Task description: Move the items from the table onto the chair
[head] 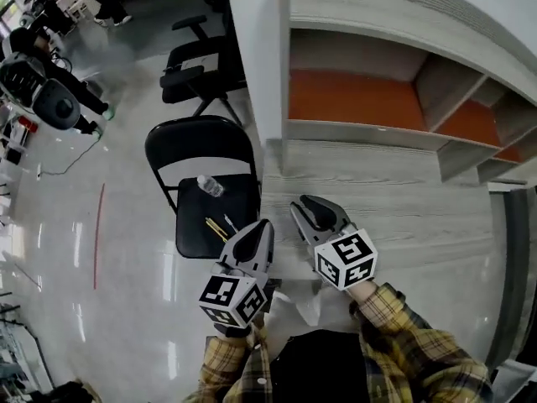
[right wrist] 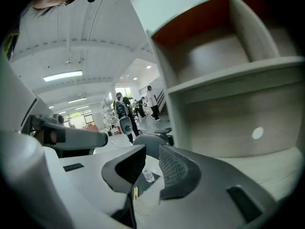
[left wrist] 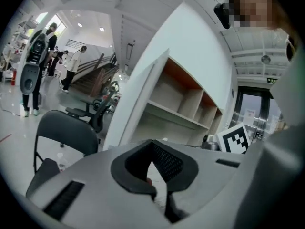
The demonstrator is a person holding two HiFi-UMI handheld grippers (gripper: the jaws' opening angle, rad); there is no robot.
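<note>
A black folding chair stands on the floor left of the grey wooden table. On its seat lie a clear water bottle and yellow pencils. Both grippers are raised close under the head camera, pointing roughly level. My left gripper hovers over the seat's right edge; its fingertips meet and I see nothing held. My right gripper sits over the table's near left corner, with a gap between its jaws and nothing in it. Through that gap I see the bottle and a pencil.
A white shelf unit with orange back panels rises behind the table. A black office chair stands beyond the folding chair. Several people and equipment are at the far left of the shiny floor. Plaid sleeves fill the bottom.
</note>
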